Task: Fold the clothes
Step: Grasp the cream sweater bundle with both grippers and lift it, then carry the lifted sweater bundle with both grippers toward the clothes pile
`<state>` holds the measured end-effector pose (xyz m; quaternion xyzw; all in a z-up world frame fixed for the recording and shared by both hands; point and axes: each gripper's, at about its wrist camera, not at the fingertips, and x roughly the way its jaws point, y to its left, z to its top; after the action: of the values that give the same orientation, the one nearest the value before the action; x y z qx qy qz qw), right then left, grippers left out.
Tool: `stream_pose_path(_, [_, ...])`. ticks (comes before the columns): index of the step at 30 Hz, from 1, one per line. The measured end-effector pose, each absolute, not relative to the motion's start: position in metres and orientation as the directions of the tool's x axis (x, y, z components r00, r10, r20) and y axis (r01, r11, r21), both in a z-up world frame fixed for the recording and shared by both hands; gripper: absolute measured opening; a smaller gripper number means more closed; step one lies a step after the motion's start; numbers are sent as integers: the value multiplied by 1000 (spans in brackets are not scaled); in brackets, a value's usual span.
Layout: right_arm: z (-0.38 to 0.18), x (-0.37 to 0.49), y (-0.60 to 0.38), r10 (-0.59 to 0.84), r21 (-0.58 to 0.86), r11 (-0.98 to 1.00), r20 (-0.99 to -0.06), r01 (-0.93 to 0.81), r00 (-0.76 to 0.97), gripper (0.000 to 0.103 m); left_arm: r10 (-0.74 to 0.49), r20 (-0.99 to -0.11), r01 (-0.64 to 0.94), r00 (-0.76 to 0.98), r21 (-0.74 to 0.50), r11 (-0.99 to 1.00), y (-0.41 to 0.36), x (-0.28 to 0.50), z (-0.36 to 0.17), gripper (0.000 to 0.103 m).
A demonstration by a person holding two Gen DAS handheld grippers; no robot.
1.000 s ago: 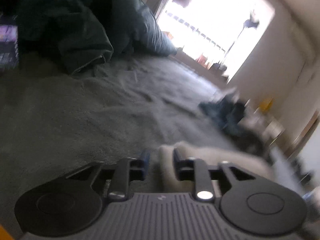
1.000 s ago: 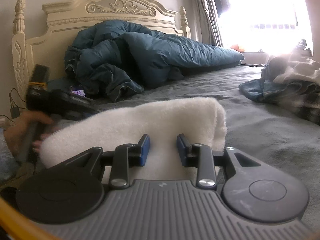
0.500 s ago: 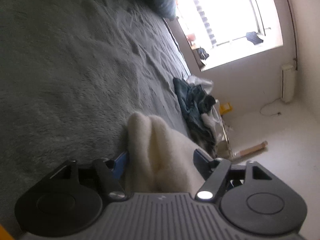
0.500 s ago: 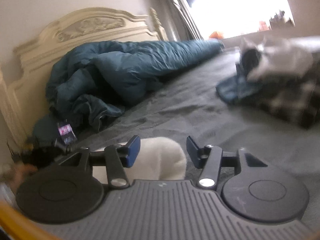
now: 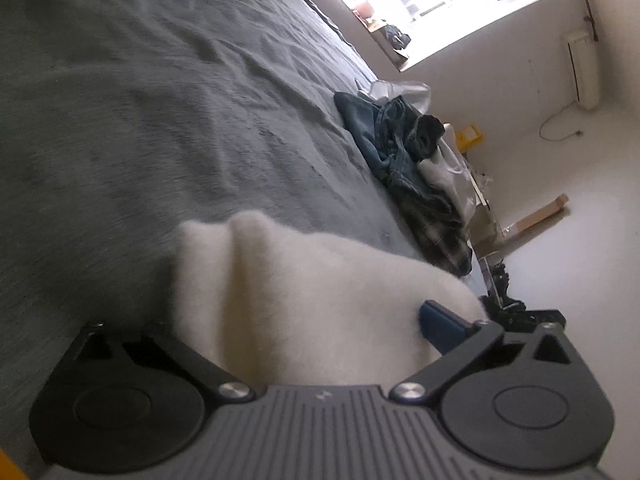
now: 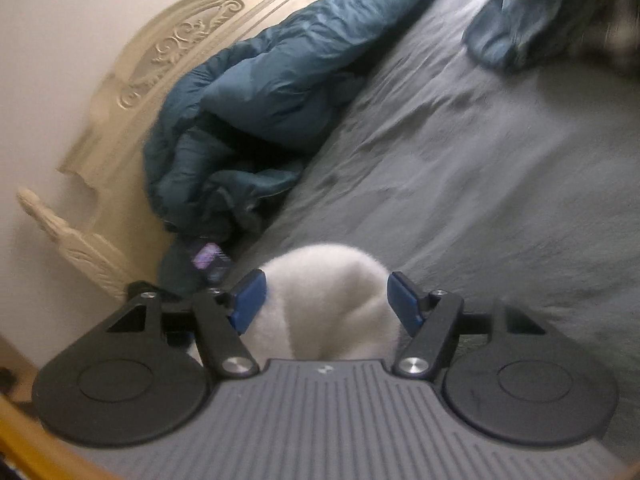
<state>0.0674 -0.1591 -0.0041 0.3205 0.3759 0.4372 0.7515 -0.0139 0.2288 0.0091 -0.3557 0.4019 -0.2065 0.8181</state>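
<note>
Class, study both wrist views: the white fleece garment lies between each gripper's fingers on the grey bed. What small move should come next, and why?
Probably draw both grippers straight back off the white fleece garment. The left gripper and right gripper have just been opening; their jaws now stand apart with the fleece loose between them, resting folded on the grey bedspread, so it looks released.

Both sets of tongs have just been opening. The left tongs (image 5: 304, 320), closed on the fluffy white folded towel (image 5: 304, 288) a second ago, now stand wide with it loose between them on the grey bed cover (image 5: 168, 112). The right tongs (image 6: 324, 300) have spread too, their blue pads (image 6: 249, 300) just clear of the towel's rounded end. Both views have tilted and dropped closer to the bed.
</note>
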Motion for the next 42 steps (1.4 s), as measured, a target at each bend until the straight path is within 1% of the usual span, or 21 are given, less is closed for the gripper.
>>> stream_pose_path(3, [-18,77,-157,920,856,355,-248,-376,304,78,-634,-496,61,593,-758,649,226,-8,8,102])
stream_pose_path(5, [-17,76,-157,924,859,343,-236,-381,301,78,-638,-477,75,604,-763,642,226,-10,8,101])
stream_pose_path(9, [-10,72,-162,925,860,337,-228,-382,305,78,-655,-441,91,613,-785,613,228,-16,6,96])
stream_pose_path(12, [-23,82,-174,948,916,253,-171,-310,269,79,-677,-416,105,607,-803,587,231,-14,5,96])
stream_pose_path(14, [-36,89,-188,966,965,123,-63,-231,252,80,-693,-393,112,605,-819,563,235,-14,4,96])
stream_pose_path(16, [-41,93,-200,964,979,85,-34,-186,263,80,-699,-383,109,603,-829,549,237,-13,3,96])
stream_pose_path(19, [-26,88,-192,962,945,205,-146,-254,232,80,-692,-407,108,596,-814,571,230,-10,6,98])
stream_pose_path(20, [-20,84,-183,955,922,258,-197,-289,222,83,-689,-418,113,592,-803,585,227,-10,7,99])
stream_pose_path(21, [-13,81,-174,944,894,310,-250,-323,216,87,-687,-423,117,591,-798,592,225,-10,8,100])
stream_pose_path(22, [-10,79,-167,942,885,320,-258,-338,216,90,-686,-425,119,590,-795,595,224,-10,8,102])
stream_pose_path(23, [-10,78,-163,945,890,310,-250,-334,211,97,-685,-427,122,590,-792,599,223,-10,9,102])
stream_pose_path(24, [-10,79,-159,949,897,298,-240,-327,205,100,-686,-424,122,591,-794,596,223,-10,9,102])
stream_pose_path(27, [-8,77,-155,946,889,309,-249,-337,209,102,-684,-419,112,596,-801,588,221,-8,8,103])
stream_pose_path(29, [-6,75,-149,933,868,349,-287,-354,217,103,-679,-432,111,594,-791,601,217,-6,9,103])
stream_pose_path(32, [-6,76,-135,907,828,415,-345,-378,241,102,-681,-434,117,591,-788,604,216,-5,9,103])
stream_pose_path(34, [-11,82,-128,903,823,424,-356,-377,239,103,-683,-432,122,589,-788,604,216,-5,9,103])
stream_pose_path(36, [-12,87,-121,904,827,425,-365,-369,222,101,-708,-427,151,562,-789,596,231,43,-7,103])
stream_pose_path(39, [-5,72,-107,872,770,489,-419,-409,252,100,-709,-421,168,566,-783,599,239,41,-10,100])
stream_pose_path(42, [-6,59,-112,869,774,491,-405,-400,285,95,-698,-408,170,588,-781,600,244,30,-12,98])
